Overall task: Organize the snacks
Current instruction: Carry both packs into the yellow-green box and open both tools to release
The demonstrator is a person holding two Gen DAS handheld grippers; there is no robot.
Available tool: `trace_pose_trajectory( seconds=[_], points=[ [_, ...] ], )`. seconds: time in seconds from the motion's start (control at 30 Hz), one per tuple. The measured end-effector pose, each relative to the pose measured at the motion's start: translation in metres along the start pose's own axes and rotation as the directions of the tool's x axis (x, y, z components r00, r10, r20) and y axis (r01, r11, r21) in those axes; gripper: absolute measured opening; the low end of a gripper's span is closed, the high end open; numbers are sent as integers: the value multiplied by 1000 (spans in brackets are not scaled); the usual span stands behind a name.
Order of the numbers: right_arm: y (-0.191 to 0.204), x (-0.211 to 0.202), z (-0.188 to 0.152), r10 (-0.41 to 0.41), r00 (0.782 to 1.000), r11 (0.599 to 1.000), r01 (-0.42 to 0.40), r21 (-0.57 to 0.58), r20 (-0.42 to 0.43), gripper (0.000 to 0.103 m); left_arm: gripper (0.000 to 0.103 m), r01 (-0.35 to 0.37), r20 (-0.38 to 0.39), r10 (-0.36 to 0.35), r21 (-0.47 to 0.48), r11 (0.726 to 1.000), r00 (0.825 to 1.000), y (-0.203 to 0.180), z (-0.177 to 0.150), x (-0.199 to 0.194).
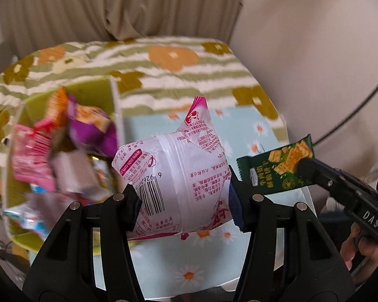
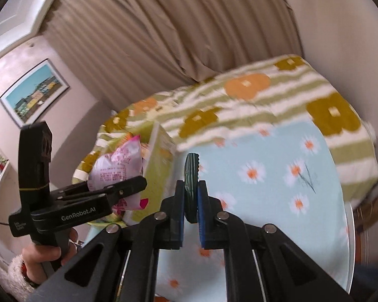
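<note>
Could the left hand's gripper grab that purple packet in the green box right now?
Probably not yet: the left gripper has its jaws already clamped on the white and pink snack bag. The purple packet lies uncovered in the green box, so nothing else blocks it.

Two grippers are in view, each holding one snack packet: the left gripper [image 1: 185,201] clamps one white-and-pink packet [image 1: 179,173], and the right gripper [image 2: 191,201] pinches one dark green cracker packet [image 1: 277,166], at about three o'clock of the white one in the left wrist view. One green box [image 1: 98,93] sits at about nine o'clock, with at least five more packets heaped in it; blur hides the exact number. One daisy-print cloth [image 2: 277,181] lies over one flower-striped blanket [image 1: 179,70]. One curtain [image 2: 163,37] hangs at twelve o'clock, and one framed picture [image 2: 34,93] at ten o'clock.
</note>
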State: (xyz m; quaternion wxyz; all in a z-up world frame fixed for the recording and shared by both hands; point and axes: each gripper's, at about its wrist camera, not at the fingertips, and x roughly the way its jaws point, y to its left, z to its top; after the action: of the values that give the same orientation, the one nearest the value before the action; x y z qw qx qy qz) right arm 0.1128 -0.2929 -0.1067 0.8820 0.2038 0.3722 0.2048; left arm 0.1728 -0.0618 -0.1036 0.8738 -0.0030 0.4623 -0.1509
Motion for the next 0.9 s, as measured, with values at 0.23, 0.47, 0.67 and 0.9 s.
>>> trace_pose_trajectory(
  seconds=[0.23, 0.47, 0.67, 0.9],
  points=[
    [60, 34, 38, 108, 994, 990, -109, -87, -14, 8, 50, -105, 64, 111, -92, 990, 992, 71, 20, -46],
    [115, 97, 47, 182, 980, 975, -191, -113, -83, 8, 51, -163, 5, 165, -133, 978, 986, 143, 24, -36],
    [138, 135, 41, 163, 978, 974, -180, -135, -131, 8, 103, -173, 3, 175, -155, 973, 985, 181, 18, -28],
    [154, 151, 43, 141, 980, 978, -160, -137, -141, 8, 103, -166, -25, 164, -188, 968, 986, 213, 9, -33]
  ],
)
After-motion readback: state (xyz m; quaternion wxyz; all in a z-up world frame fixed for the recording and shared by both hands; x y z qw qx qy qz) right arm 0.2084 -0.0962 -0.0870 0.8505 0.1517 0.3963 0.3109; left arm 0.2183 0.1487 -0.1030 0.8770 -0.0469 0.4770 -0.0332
